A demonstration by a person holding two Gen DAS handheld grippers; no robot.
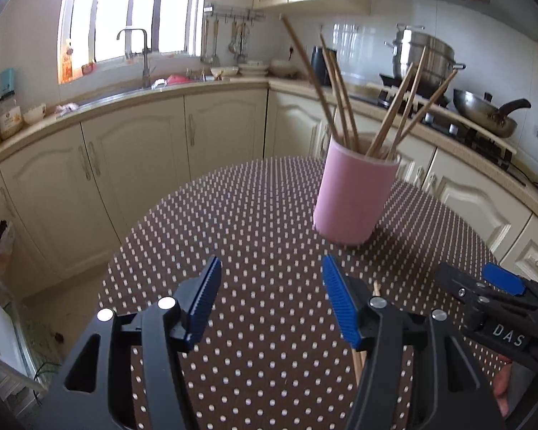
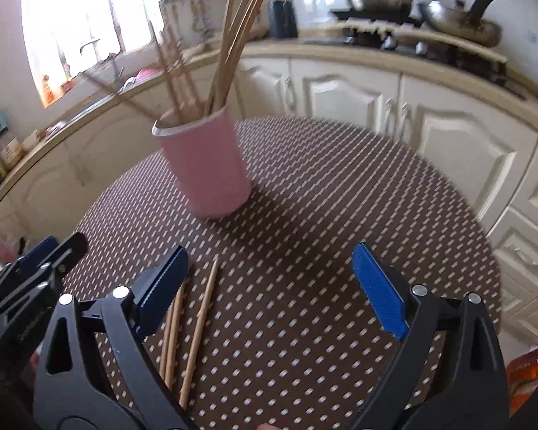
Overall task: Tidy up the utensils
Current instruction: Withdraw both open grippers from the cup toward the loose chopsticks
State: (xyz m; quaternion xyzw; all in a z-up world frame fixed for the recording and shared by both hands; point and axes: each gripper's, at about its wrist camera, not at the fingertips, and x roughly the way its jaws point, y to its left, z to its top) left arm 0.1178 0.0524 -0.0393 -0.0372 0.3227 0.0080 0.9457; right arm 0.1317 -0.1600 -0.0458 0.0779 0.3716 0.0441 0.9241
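A pink cup (image 1: 351, 197) (image 2: 208, 168) stands on the round dotted table (image 1: 254, 215) (image 2: 322, 197) and holds several wooden chopsticks (image 1: 340, 107) (image 2: 233, 46) that fan outward. Three loose chopsticks (image 2: 201, 322) lie flat on the cloth, beside and partly under my right gripper's left finger. My right gripper (image 2: 269, 261) hovers over them, wide open, with nothing pressed between its pads. My left gripper (image 1: 272, 286) is open over bare cloth in front of the cup. One loose chopstick (image 1: 358, 362) peeks out by its right finger. Each gripper shows at the edge of the other's view.
Cream cabinets and a counter curve behind the table, with a sink and tap (image 1: 140, 57) on the left. A stove on the right carries a wok (image 1: 484, 114) and a steel pot (image 1: 423, 57). An orange packet (image 2: 527, 372) lies at the table's near right.
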